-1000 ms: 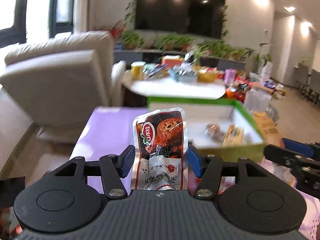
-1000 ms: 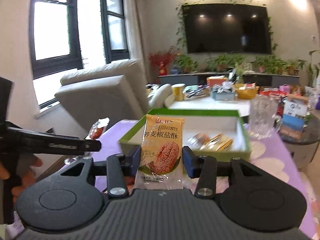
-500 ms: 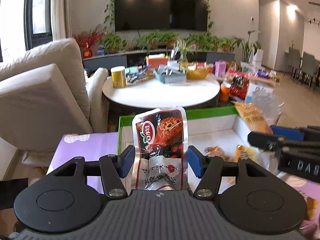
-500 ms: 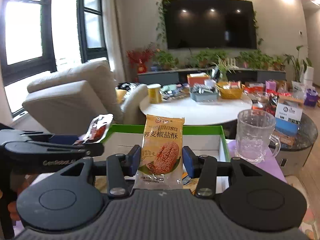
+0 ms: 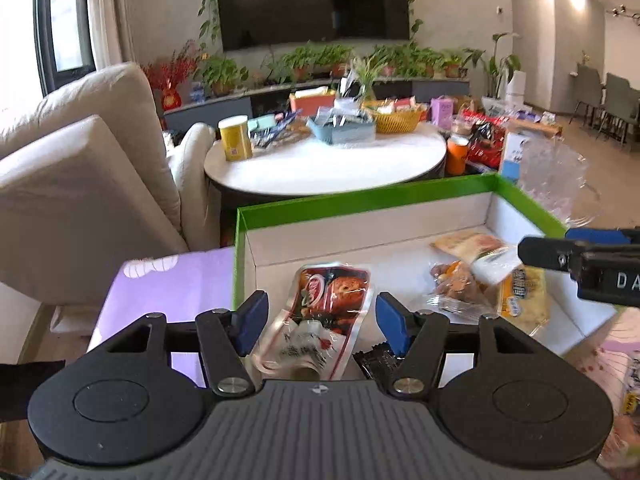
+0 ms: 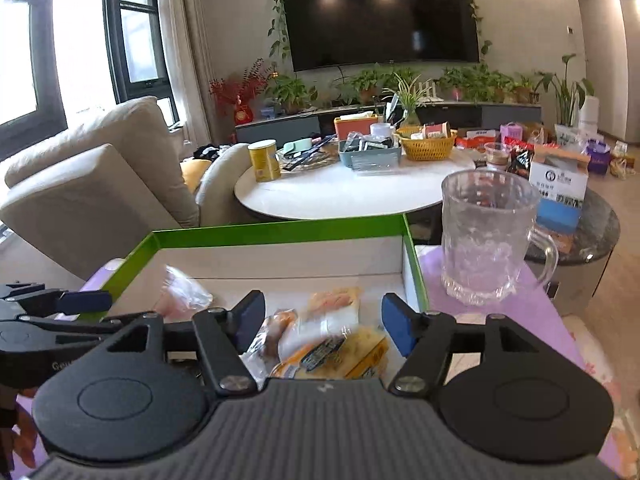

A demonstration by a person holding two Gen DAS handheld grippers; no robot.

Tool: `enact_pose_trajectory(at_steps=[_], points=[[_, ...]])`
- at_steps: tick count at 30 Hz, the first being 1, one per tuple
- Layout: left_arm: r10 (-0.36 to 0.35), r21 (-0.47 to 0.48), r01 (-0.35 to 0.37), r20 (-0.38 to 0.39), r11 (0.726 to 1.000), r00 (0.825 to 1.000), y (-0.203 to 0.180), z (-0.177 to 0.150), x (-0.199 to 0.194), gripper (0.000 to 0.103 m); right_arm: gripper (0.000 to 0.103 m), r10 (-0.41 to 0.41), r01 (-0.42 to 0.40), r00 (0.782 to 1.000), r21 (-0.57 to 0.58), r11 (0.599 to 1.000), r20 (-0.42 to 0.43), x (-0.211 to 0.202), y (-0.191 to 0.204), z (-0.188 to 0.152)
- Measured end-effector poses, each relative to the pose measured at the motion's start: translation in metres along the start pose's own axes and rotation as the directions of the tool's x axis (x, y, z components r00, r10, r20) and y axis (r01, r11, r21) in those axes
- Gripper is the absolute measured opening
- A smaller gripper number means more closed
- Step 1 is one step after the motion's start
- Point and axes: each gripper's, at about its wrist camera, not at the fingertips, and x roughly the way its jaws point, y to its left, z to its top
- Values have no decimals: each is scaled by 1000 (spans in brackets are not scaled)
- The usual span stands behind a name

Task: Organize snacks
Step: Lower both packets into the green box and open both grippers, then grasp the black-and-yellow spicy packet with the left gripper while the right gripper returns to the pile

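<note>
Your left gripper [image 5: 318,320] and right gripper [image 6: 322,322] both stand apart, jaws just opened, pads clear of everything. One red snack packet [image 5: 320,320] lies loose inside the green-rimmed box [image 5: 360,200]; one glass mug [image 6: 486,236] stands beside it.

Right gripper [image 6: 322,322] over the near end of a green-rimmed box [image 6: 280,229], jaws just opened and apart, touching nothing. Below them, loose in the box: an orange snack packet [image 6: 340,354], blurred, among other wrapped snacks. Left gripper [image 6: 86,303] at the box's left edge. Just right of the box, a glass mug [image 6: 486,236] upright on purple cloth [image 6: 556,320].
</note>
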Motion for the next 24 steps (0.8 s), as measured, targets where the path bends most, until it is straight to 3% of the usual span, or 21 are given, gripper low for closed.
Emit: enact_pose_trajectory(at_steps=[5, 9, 14, 17, 20, 22, 24], points=[[-37, 25, 37, 25, 999, 999, 8, -7, -38, 58, 52, 30, -29, 999, -26, 999, 18, -34, 3, -7], [-157, 68, 157, 7, 985, 987, 11, -29, -66, 58, 52, 79, -76, 996, -76, 994, 31, -71, 12, -20], [-264, 116, 272, -85, 955, 961, -2, -58, -70, 58, 52, 83, -79, 996, -132, 988, 25, -100, 24, -37], [-278, 97, 294, -150, 951, 949, -2, -75, -62, 58, 52, 77, -74, 997, -154, 985, 13, -113, 29, -45], [-318, -6, 321, -168, 947, 933, 12, -86, -63, 43, 52, 71, -69, 997, -166, 984, 6, -123, 32, -53], [-356, -105, 342, -190, 934, 915, 24, -92, -68, 20, 52, 61, -60, 998, -164, 985, 0, -128, 33, -59], [-326, -130, 304, -207, 944, 922, 31, -101, -76, 16, 52, 55, -56, 998, -152, 987, -8, -129, 33, -64]])
